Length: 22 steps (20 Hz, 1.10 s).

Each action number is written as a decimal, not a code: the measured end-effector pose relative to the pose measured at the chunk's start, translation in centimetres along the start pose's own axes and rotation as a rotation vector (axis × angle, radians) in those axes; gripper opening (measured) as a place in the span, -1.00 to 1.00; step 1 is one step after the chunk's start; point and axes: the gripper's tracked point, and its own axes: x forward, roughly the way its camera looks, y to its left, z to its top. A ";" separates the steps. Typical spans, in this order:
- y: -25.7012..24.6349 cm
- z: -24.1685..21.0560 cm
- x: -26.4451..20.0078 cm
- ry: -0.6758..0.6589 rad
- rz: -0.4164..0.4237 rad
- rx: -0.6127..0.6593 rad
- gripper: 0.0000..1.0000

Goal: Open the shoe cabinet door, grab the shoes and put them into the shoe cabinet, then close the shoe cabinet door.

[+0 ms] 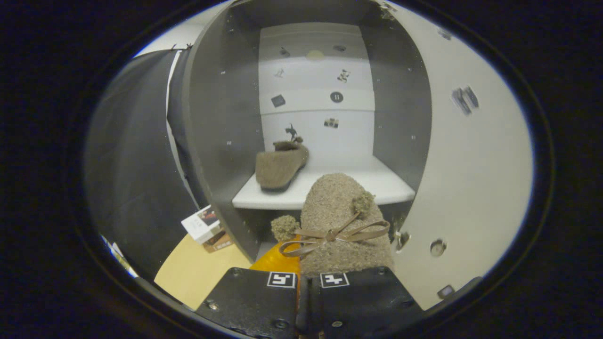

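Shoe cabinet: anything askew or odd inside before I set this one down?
Nothing stands out. One shoe sits flat on the white shelf, toe inward. The tool grips the second shoe just ahead of the shelf; door open.

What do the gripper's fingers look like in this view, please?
The gripper has two broad, flat black fingers with a matte, slightly scuffed surface. Each carries a small white square tag with a black pattern near its tip, and round screw heads show on their faces.
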 end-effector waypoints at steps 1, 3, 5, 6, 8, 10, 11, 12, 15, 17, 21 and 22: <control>-0.2 1.7 0.7 -0.018 -0.003 -0.009 -0.87; -0.1 4.6 2.7 -0.042 -0.004 -0.011 -0.88; -0.1 6.5 4.8 -0.052 -0.008 -0.016 -0.87; 0.0 7.4 6.0 -0.051 -0.011 -0.019 -0.87; 0.2 9.2 8.4 -0.056 -0.012 -0.023 -0.87; 0.4 10.7 10.5 -0.045 -0.008 -0.009 -0.87; 0.6 11.5 11.8 -0.042 -0.004 0.000 -0.87; 0.4 12.1 13.0 -0.038 -0.011 -0.002 -0.87; 0.0 13.9 15.8 -0.046 -0.035 -0.042 -0.87; -0.2 14.4 17.3 -0.032 -0.038 -0.032 -0.87; -0.9 14.4 19.3 -0.011 -0.058 -0.001 -0.87; -1.2 14.2 19.6 -0.008 -0.070 -0.007 -0.87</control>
